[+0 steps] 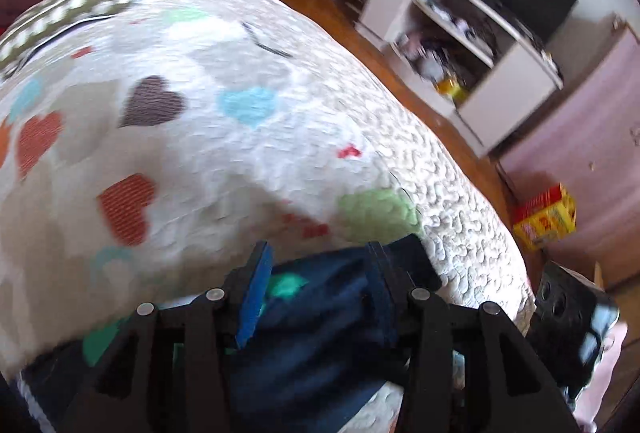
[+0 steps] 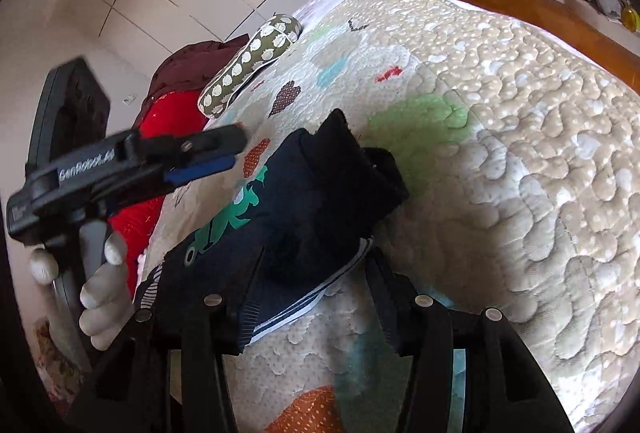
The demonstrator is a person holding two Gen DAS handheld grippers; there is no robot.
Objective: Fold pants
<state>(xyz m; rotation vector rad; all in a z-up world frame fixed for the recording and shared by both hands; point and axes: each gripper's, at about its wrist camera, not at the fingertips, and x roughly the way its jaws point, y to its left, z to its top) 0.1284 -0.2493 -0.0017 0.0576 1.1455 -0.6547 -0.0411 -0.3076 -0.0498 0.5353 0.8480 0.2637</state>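
Note:
The navy pants [image 2: 320, 185] with a green print lie folded into a small bundle on the heart-patterned quilt [image 2: 520, 153]. My right gripper [image 2: 316, 257] stands open right over the striped waistband end, its pads clear of the cloth. My left gripper [image 2: 236, 149], held by a gloved hand [image 2: 104, 285], hovers off to the left of the bundle with its blue-padded jaws apart and nothing between them. In the blurred left wrist view the left gripper [image 1: 319, 249] looks down past its fingers at the pants [image 1: 320, 333] on the quilt [image 1: 280, 153].
An olive patterned pillow [image 2: 256, 61] and a red blanket [image 2: 172, 117] lie at the bed's far left. The bed's edge drops to a wooden floor [image 1: 400, 45]. A white shelf unit [image 1: 460, 45] and a yellow-red box [image 1: 544, 221] stand beyond it.

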